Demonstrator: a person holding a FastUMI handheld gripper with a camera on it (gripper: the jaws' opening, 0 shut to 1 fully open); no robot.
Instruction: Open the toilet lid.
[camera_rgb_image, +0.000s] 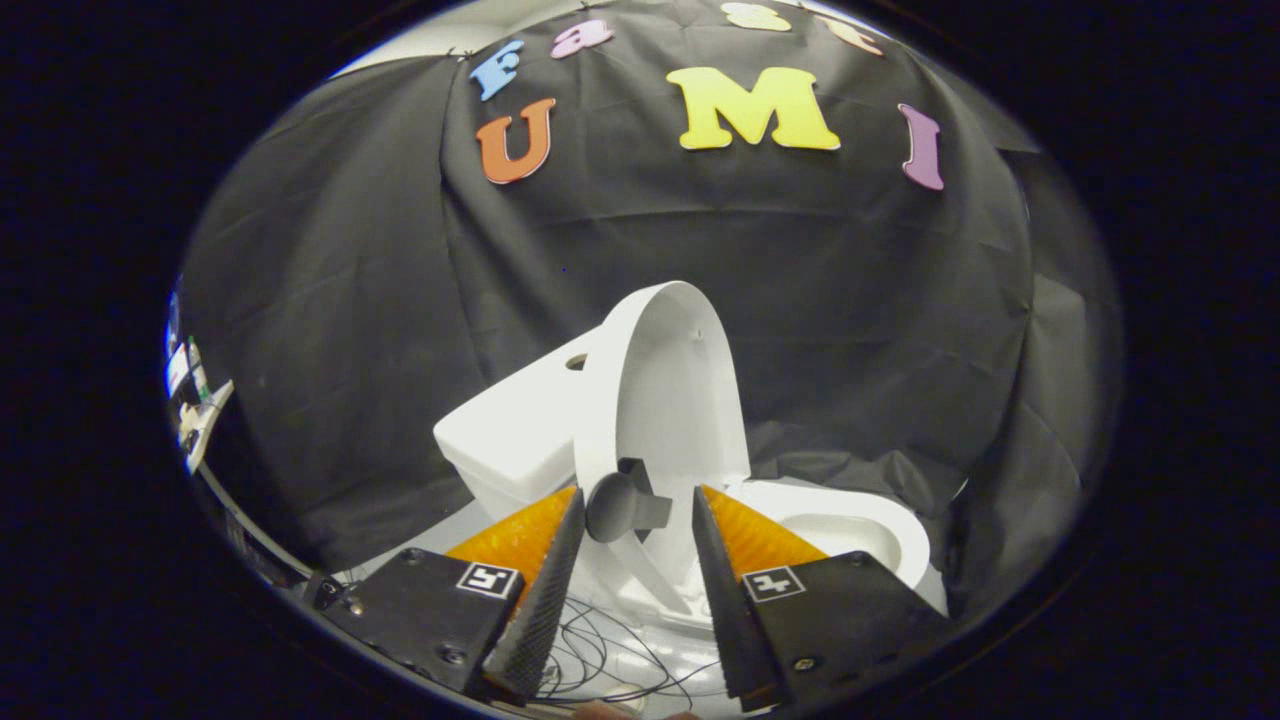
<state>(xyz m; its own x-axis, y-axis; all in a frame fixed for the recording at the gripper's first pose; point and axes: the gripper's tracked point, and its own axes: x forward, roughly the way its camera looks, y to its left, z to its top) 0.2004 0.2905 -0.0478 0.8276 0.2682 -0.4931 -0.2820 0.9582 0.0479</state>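
A small white toilet (850, 535) stands just ahead of me. Its lid (670, 390) is raised upright and leans back toward the white tank (510, 430). A grey knob handle (625, 505) sticks out of the lid's lower part. My gripper (635, 505) is open, its fingertips on either side of the knob with a gap on each side. The bowl's seat opening shows beyond the right finger (725, 580).
Black cloth forms the wall behind and drapes around the toilet's base. Thin dark wires (610, 660) lie on the white surface below the fingers. A cluttered bench edge (195, 405) shows far off to the left.
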